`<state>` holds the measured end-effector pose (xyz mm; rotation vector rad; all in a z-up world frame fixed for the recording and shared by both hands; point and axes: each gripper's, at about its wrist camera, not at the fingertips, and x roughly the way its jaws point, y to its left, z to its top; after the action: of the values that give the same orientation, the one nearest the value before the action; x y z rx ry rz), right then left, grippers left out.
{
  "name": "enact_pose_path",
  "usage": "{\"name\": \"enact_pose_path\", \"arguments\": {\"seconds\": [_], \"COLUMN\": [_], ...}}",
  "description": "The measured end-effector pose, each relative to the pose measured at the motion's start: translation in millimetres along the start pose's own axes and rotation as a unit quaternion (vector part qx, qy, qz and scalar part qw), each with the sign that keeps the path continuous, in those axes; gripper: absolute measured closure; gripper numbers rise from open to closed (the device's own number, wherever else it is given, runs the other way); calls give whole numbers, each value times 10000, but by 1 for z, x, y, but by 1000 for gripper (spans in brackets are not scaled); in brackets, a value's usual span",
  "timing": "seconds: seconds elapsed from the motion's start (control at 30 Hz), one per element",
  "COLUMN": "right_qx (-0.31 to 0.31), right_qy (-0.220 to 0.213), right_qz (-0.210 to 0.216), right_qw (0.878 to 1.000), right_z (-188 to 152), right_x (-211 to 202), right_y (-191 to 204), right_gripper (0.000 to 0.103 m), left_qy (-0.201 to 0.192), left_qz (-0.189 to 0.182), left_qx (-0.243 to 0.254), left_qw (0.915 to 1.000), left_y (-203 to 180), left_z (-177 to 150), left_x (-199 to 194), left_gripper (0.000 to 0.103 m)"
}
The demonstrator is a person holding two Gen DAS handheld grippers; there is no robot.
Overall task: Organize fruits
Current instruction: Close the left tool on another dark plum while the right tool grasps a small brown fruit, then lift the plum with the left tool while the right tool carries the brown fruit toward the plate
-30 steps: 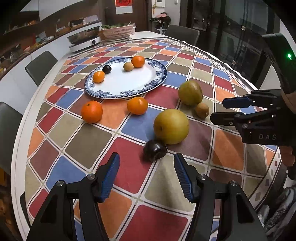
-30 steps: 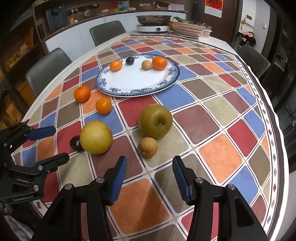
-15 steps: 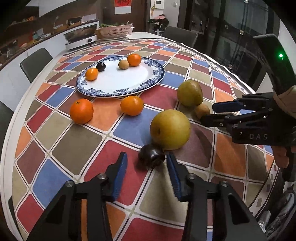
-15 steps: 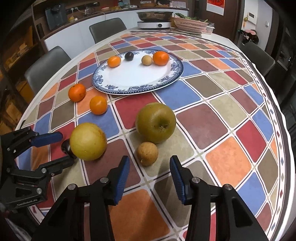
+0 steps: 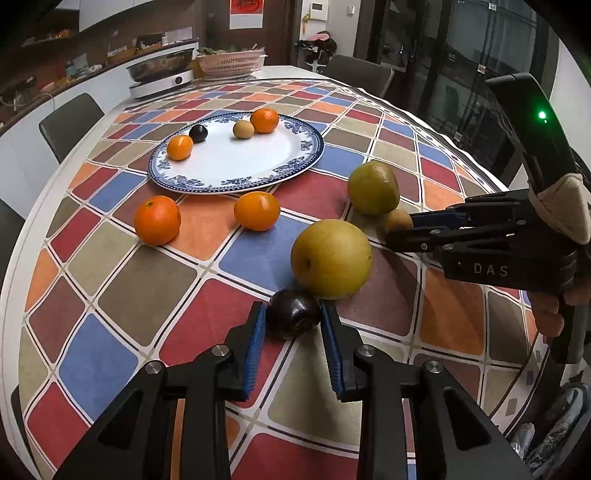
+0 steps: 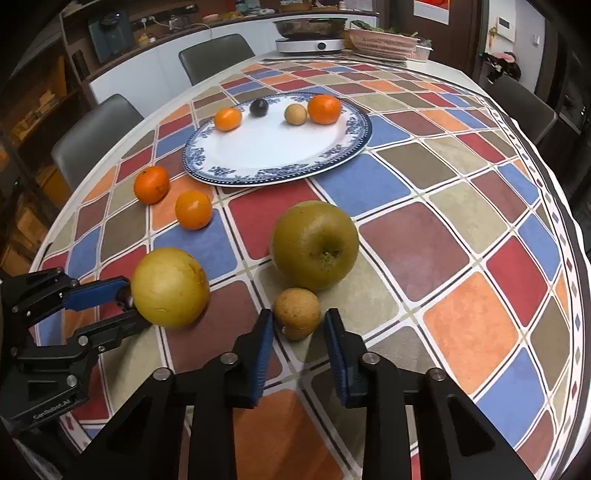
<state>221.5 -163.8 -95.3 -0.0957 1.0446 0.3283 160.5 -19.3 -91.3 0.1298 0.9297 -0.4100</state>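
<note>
A dark plum (image 5: 293, 313) lies on the tablecloth between the pads of my left gripper (image 5: 291, 314), whose jaws sit close at both its sides. A small brown fruit (image 6: 296, 313) lies between the pads of my right gripper (image 6: 298, 321), with a small gap on the right side. A yellow pear (image 5: 330, 258) touches the plum's far side. A green-brown pear (image 6: 314, 245) sits just behind the small brown fruit. The blue-rimmed plate (image 5: 295, 162) further back holds two oranges, a dark plum and a tan fruit.
Two loose oranges (image 5: 157, 219) (image 5: 256, 210) lie in front of the plate. The right gripper shows in the left wrist view (image 5: 402, 229). A cooker (image 6: 310, 35) and a basket (image 6: 384, 38) stand at the table's far end. Chairs surround the table.
Both grippers have moved forward and down and narrowed. The left jaws now flank the plum; the right jaws now flank the small brown fruit.
</note>
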Motion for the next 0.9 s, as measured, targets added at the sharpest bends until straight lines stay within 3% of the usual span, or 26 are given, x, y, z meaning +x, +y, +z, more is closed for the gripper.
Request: {"name": "enact_pose_path", "arguments": {"seconds": [0.43,0.9], "right_qx": [-52,-181], "right_qy": [-271,-850], "right_qz": [139,417], "right_qw": [9995,9953], "right_z": [-4,19], "right_x": [-26,-71], "right_y": [8,18], "right_gripper": [76,76], "left_qy": [-231,-845], "left_qz": [104,32], "left_qx": [-209,-40], "left_qw": [9995,9964], "left_y": [-2,-6], "left_z": [6,45], "left_x": [-25,-64], "left_gripper": [73,73]}}
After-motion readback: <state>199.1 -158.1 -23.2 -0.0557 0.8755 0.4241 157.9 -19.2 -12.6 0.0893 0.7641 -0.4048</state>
